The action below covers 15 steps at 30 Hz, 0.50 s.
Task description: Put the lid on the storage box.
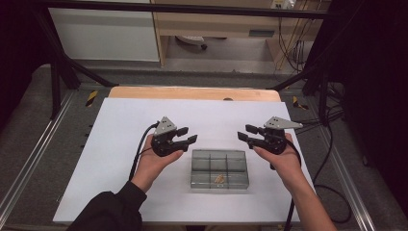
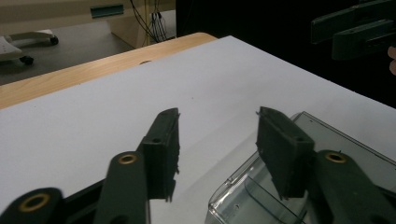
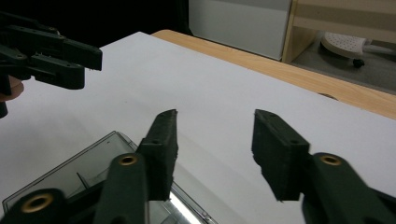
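Observation:
A clear plastic compartment box [image 1: 220, 168] with its lid shut lies on the white sheet, a small tan piece [image 1: 219, 178] in its front middle cell. My left gripper [image 1: 187, 135] hovers open just left of the box's far corner, held in a hand. My right gripper [image 1: 245, 133] hovers open just right of the box's other far corner. The left gripper view has its open jaws [image 2: 217, 140] above the box corner [image 2: 261, 186]. In the right gripper view the open gripper [image 3: 215, 140] is over the box edge [image 3: 93, 163], with the left gripper [image 3: 70, 63] opposite.
The white sheet [image 1: 120, 144] covers a wooden table [image 1: 192, 92] inside a black metal frame. Cables trail from both grippers over the sheet's sides. A cabinet and a shelf stand on the floor beyond the table.

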{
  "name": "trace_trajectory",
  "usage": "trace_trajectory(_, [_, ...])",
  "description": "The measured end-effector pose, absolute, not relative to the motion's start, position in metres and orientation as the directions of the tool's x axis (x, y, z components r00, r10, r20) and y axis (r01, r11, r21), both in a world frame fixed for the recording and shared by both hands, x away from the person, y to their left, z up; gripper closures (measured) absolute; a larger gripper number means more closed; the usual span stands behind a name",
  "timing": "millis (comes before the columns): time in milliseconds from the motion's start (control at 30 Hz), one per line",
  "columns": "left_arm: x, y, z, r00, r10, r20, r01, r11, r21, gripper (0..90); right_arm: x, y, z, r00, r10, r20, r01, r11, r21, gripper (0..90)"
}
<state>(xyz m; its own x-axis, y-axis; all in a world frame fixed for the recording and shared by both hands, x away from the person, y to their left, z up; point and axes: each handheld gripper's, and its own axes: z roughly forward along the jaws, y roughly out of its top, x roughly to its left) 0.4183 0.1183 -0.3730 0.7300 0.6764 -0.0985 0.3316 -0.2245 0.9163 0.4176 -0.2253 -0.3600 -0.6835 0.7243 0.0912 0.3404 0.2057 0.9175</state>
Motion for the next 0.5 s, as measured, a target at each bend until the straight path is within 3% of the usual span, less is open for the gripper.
trace_trajectory(133, [0.418,0.115,-0.374,0.729,0.68,-0.078,0.322,-0.239,0.916,35.4,0.417,-0.221,-0.359,-0.674,0.734,0.084,0.341,0.208,0.917,38.2])
trace_trajectory(333, [0.417,0.109,-0.373,0.717,0.693,-0.075,0.329,-0.241,0.913,24.2,0.418,-0.217,-0.358,-0.658,0.749,0.083,0.343,0.2,0.918,30.3])
trace_trajectory(500, [0.418,0.108,-0.373,0.711,0.699,-0.072,0.33,-0.242,0.913,11.7,0.418,-0.214,-0.356,-0.643,0.763,0.062,0.328,0.201,0.923,17.6])
